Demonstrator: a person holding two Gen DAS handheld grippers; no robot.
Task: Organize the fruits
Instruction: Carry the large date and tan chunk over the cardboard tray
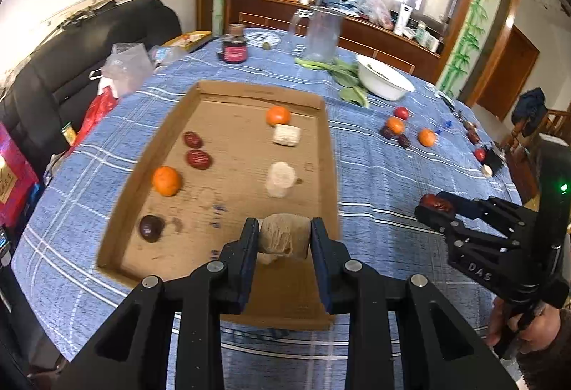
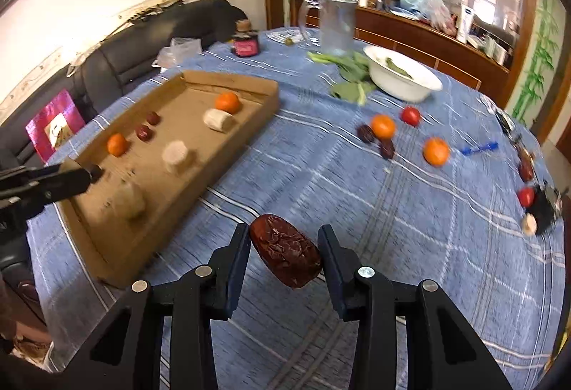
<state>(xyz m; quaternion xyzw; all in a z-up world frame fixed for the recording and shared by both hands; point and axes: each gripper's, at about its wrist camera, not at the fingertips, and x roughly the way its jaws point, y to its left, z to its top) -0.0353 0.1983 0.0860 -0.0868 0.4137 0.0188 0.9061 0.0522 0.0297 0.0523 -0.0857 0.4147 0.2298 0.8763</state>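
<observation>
Left gripper [image 1: 284, 240] jaws clamped the pale fibrous chunk [image 1: 283, 237]; right gripper [image 2: 284, 252] jaws pinched the wrinkled dark-red date [image 2: 284, 250]; both needed gentle lowering into the shallow brown cardboard tray [image 1: 328, 154]

the left gripper [image 1: 284, 236] hangs low at the near end, fingers pinched on a pale chunk. off to its right, the right gripper [image 2: 284, 249] clamps a wrinkled date.
</observation>
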